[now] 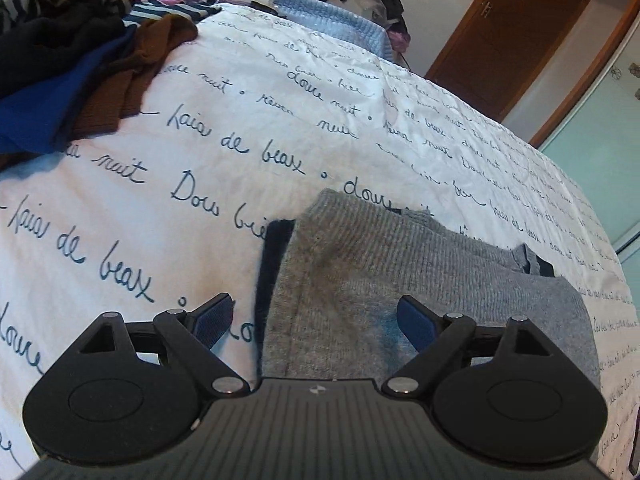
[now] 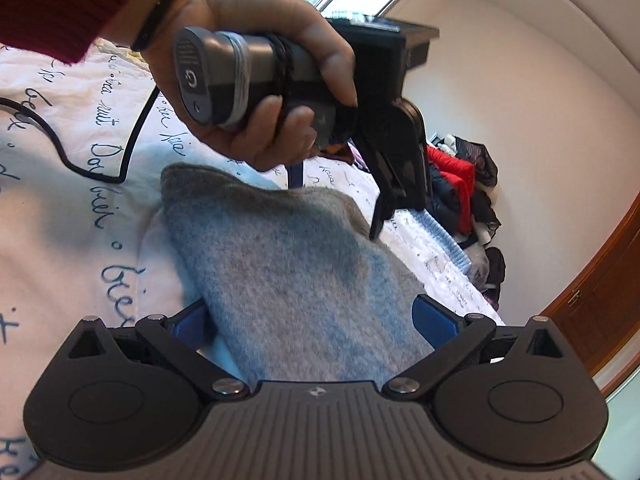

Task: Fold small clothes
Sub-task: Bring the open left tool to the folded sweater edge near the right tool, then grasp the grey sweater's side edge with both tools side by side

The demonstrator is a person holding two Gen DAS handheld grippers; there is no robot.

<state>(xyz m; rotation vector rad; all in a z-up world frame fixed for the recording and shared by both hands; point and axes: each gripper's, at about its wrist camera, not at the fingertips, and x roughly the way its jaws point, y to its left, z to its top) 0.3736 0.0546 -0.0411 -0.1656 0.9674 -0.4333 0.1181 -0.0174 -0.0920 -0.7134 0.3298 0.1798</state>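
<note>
Left gripper (image 1: 314,322) hangs low over the bed, jaws spread wide, nothing between the blue pads (image 1: 212,326). The grey knit garment (image 1: 400,280) lies flat on the white script-printed duvet (image 1: 200,140), directly ahead of and beneath this gripper; its left edge runs up between the two fingers, so the right finger sits over the knit and the left finger over bare duvet. A dark navy strip (image 1: 272,264) shows along the garment's left edge, just beside it. Far ahead and to the left, well apart from the gripper, a heap of other clothes (image 1: 68,64) in black, blue, brown and stripes. A wooden door (image 1: 512,36) stands beyond the bed to the right. Right gripper (image 2: 316,320), jaws also wide, holds nothing; the grey garment passes between its fingers and stretches away ahead. In the right wrist view the person's left hand (image 2: 256,68) grips the handle of the left gripper above the far part of the garment, its fingers pointing down at the knit's far right edge; contact cannot be told. A black cable (image 2: 60,152) trails across the duvet to the left.
</note>
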